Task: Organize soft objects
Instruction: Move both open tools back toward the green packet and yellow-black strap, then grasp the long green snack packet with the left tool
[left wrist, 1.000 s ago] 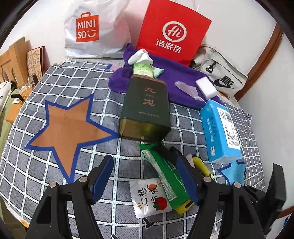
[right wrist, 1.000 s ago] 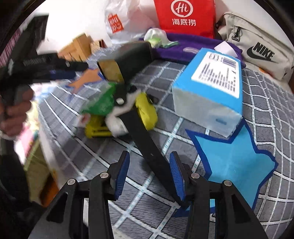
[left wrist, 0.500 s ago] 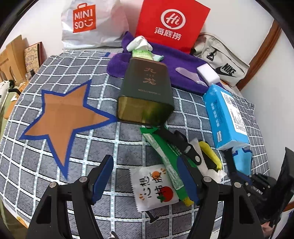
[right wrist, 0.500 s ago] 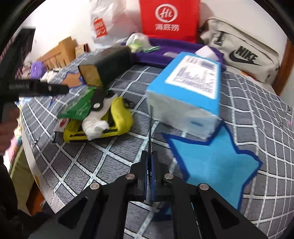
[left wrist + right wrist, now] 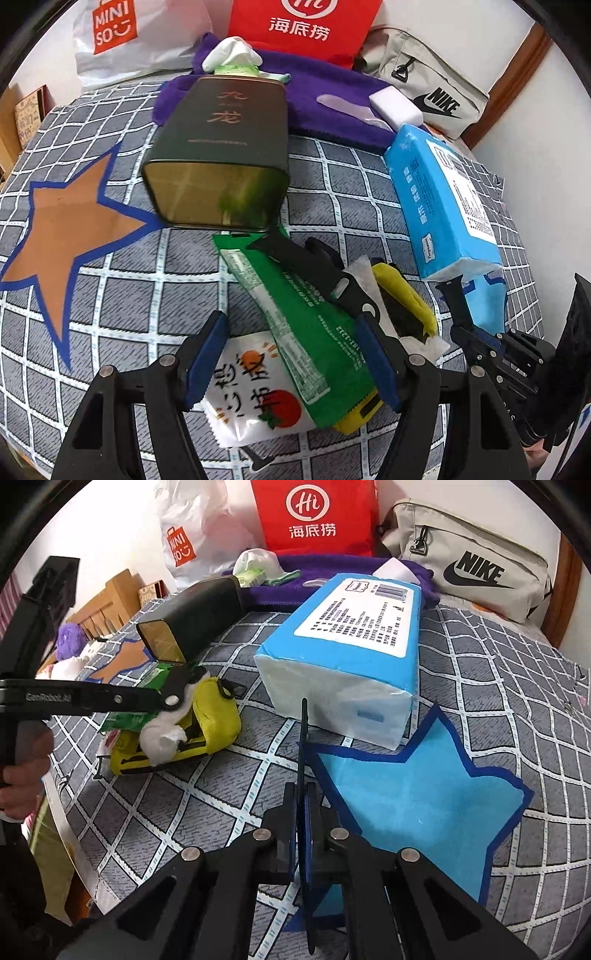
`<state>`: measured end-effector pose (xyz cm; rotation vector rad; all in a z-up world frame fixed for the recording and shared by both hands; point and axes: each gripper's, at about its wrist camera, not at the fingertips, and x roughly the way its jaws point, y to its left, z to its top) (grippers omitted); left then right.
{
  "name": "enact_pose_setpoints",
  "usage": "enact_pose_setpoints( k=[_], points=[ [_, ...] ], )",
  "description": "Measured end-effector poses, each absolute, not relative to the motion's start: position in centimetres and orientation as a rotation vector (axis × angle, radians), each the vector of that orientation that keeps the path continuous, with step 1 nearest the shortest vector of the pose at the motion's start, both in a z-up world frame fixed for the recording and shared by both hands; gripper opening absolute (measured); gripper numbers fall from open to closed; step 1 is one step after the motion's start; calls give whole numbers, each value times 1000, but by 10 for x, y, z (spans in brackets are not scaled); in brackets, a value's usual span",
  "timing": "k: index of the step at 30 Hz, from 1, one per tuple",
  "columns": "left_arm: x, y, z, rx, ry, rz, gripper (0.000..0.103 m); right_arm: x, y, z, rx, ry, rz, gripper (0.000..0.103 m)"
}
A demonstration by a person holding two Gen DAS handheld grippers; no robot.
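My left gripper [image 5: 291,354] is open just above a pile: a green snack packet [image 5: 295,325], a white tomato packet [image 5: 251,384], a yellow pouch [image 5: 402,291] and crumpled white tissue [image 5: 162,738]. My right gripper [image 5: 303,805] is shut on a flat black strap [image 5: 303,738] that stands edge-on between its pads. It sits over the blue star [image 5: 417,797], in front of the blue tissue pack [image 5: 351,635]. A black clip [image 5: 314,269] lies across the green packet.
A dark green tin [image 5: 225,147] lies on its side behind the pile. An orange star [image 5: 62,225] is at the left. A purple towel [image 5: 332,92], white sponge [image 5: 395,107], Nike bag [image 5: 465,576], red bag [image 5: 299,26] and Miniso bag [image 5: 118,33] line the back.
My right gripper closed on the black strap and swung right toward the blue star. My left gripper moved forward and down over the packet pile, still open.
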<state>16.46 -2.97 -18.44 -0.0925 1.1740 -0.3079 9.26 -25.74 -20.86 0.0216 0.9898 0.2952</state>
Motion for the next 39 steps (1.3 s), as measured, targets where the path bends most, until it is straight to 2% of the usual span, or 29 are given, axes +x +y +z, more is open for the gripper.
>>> enact_pose_setpoints(
  k=[9, 16, 23, 33, 39],
  points=[
    [161, -60, -190, 43, 1187, -315, 72, 94, -260, -211, 54, 983, 318, 4],
    [155, -35, -178, -40, 1168, -342, 46, 94, -263, -212, 74, 984, 325, 4],
    [138, -10, -169, -71, 1160, -348, 46, 94, -259, -209, 50, 997, 297, 4],
    [126, 20, -184, -83, 1214, -276, 48, 88, -255, -209, 27, 1005, 277, 4],
    [137, 27, -187, -105, 1207, -243, 59, 89, -254, -208, 29, 1008, 270, 4]
  ],
)
